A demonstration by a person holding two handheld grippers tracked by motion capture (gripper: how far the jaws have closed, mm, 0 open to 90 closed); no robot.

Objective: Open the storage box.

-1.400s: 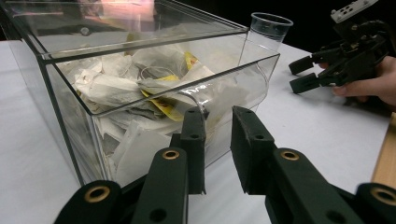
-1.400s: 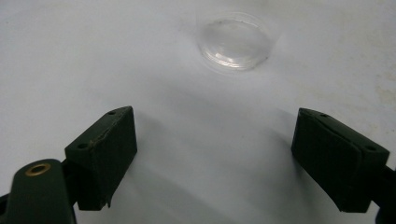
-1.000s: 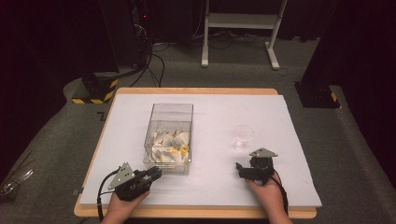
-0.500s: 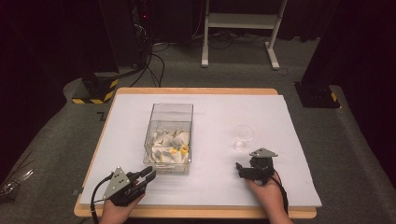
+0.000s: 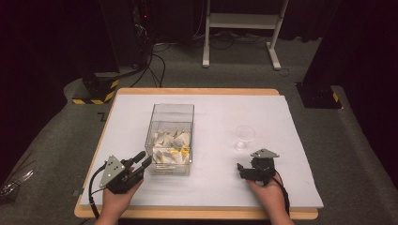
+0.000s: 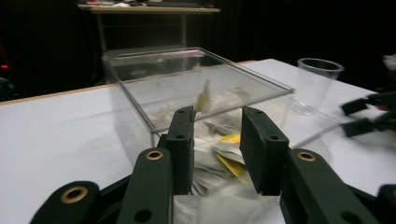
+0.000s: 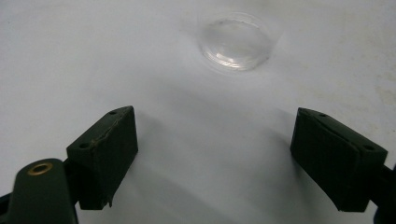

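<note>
I work in what looks like a lab: black curtains (image 5: 51, 51) all around, grey carpet (image 5: 356, 154), cables (image 5: 155, 65) trailing to equipment with a red light, hazard-striped stand feet (image 5: 96, 90), a white-covered table (image 5: 291, 187).

**No Words to Read**

No words, numbers or brand names can be read anywhere.

Some white and yellow packets (image 5: 172, 145) are seen inside the clear box (image 5: 172, 112), but any print on them is too small and blurry to be made out.

A dark mark (image 5: 101, 115) is seen on the floor by the table's left edge; what it says cannot be told.

Yellow and black warning stripes (image 5: 99, 101) are seen on a base on the floor, with no words on them.
</note>
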